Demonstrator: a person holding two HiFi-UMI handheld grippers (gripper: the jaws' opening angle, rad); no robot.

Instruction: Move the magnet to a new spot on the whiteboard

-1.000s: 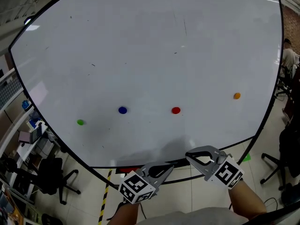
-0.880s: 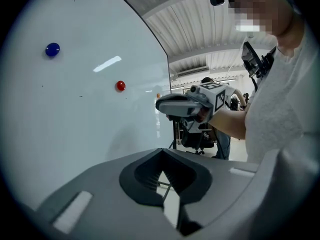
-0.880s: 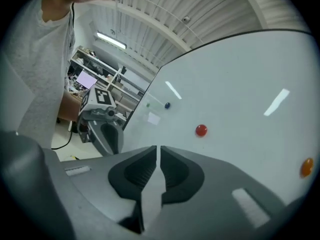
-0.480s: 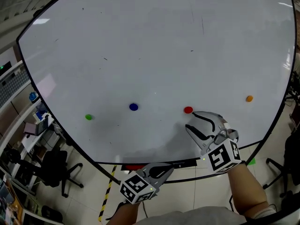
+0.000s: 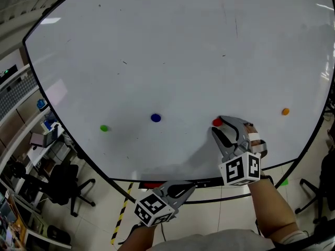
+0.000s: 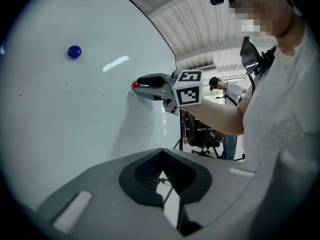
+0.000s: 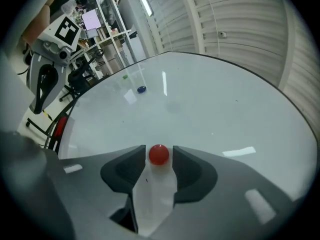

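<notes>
The whiteboard [image 5: 172, 51] fills most of the head view. Low on it sits a small round red magnet [image 5: 216, 122]. My right gripper [image 5: 222, 125] is up against the board with its jaws open. In the right gripper view the red magnet [image 7: 159, 154] lies between the two tips with a thin gap on each side. The left gripper view shows the right gripper [image 6: 142, 81] from the side, its tip at the magnet [image 6: 135, 84]. My left gripper [image 5: 180, 188] hangs below the board's lower edge, shut and holding nothing.
Other magnets are on the board: blue [image 5: 155, 117], green [image 5: 104, 128] and orange [image 5: 285, 111] near the right edge. A black office chair [image 5: 63, 184] and shelves [image 5: 31, 140] stand at lower left. Yellow-black tape [image 5: 121, 213] marks the floor.
My right gripper rose from below the board's edge to the red magnet, and its jaws went from shut to open around it. The left gripper stayed where it was.
</notes>
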